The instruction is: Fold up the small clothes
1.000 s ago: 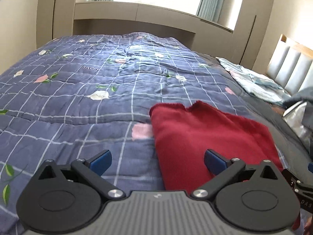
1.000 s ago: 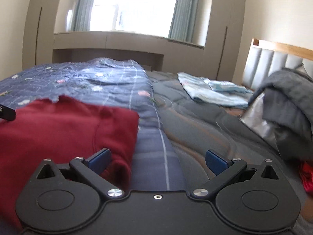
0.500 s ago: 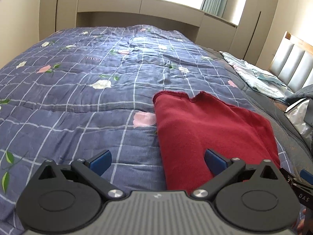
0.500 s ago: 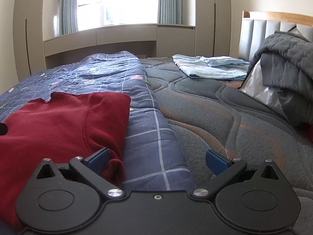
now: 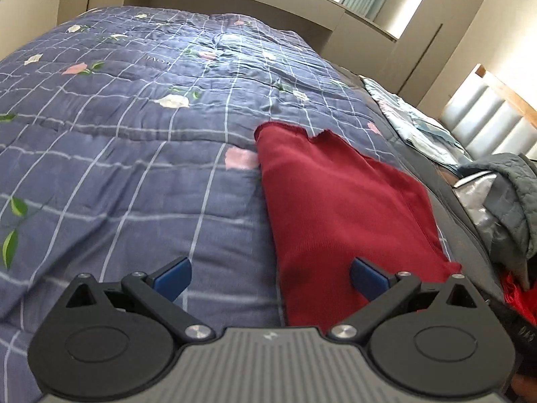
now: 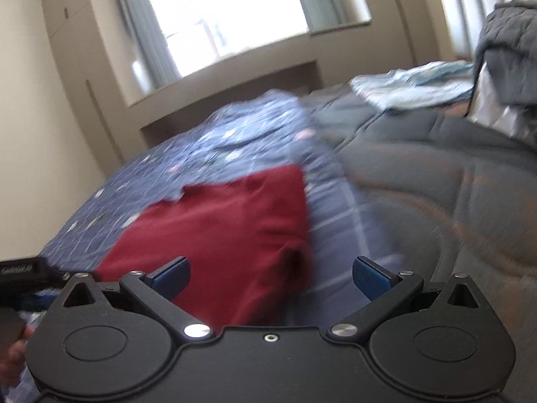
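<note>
A dark red garment (image 5: 339, 208) lies folded flat on the blue floral quilt (image 5: 134, 127); it also shows in the right wrist view (image 6: 228, 225). My left gripper (image 5: 270, 278) is open and empty, above the garment's near left edge, its right finger over the cloth. My right gripper (image 6: 270, 277) is open and empty, above the garment's near right corner. The right wrist view is blurred by motion.
A grey quilted mattress cover (image 6: 436, 184) lies right of the quilt. A light blue folded cloth (image 5: 412, 124) lies near the headboard (image 5: 486, 117). A grey bundle (image 5: 506, 201) and a bright red cloth (image 5: 517, 299) lie at the right. The left gripper shows at the right view's left edge (image 6: 23, 272).
Both grippers have tilted and shifted; the right wrist view has swung left and up, bringing the red garment toward its centre. The garment has not moved. Both grippers stay open.
</note>
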The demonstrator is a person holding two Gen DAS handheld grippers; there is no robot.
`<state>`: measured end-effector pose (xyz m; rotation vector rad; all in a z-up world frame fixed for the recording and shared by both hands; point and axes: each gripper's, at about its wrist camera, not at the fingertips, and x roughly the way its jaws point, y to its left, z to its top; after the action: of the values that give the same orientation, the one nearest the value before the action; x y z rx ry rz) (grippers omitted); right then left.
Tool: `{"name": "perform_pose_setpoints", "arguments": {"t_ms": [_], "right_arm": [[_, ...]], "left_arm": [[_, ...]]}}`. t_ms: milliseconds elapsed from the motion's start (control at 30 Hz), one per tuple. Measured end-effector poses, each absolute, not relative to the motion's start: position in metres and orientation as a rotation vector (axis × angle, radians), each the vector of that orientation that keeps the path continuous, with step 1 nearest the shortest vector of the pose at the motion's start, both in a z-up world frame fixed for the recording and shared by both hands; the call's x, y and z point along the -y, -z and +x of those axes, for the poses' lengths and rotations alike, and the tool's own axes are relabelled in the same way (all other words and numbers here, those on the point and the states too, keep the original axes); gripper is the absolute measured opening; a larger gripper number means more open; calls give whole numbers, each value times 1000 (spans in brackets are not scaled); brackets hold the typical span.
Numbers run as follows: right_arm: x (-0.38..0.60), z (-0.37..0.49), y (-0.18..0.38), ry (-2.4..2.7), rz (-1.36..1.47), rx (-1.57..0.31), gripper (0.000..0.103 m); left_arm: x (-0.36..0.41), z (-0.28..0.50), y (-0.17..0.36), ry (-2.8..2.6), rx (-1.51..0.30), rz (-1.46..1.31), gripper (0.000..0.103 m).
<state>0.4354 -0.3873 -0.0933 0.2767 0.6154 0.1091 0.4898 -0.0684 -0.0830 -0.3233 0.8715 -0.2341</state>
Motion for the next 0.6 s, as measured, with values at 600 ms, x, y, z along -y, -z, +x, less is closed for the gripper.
{"name": "perform_pose_setpoints", "arguments": {"t_ms": [600], "right_arm": [[419,514,106,-214,503,-760,102]], "left_arm": [[70,540,87,347,-897,-408,103]]}}
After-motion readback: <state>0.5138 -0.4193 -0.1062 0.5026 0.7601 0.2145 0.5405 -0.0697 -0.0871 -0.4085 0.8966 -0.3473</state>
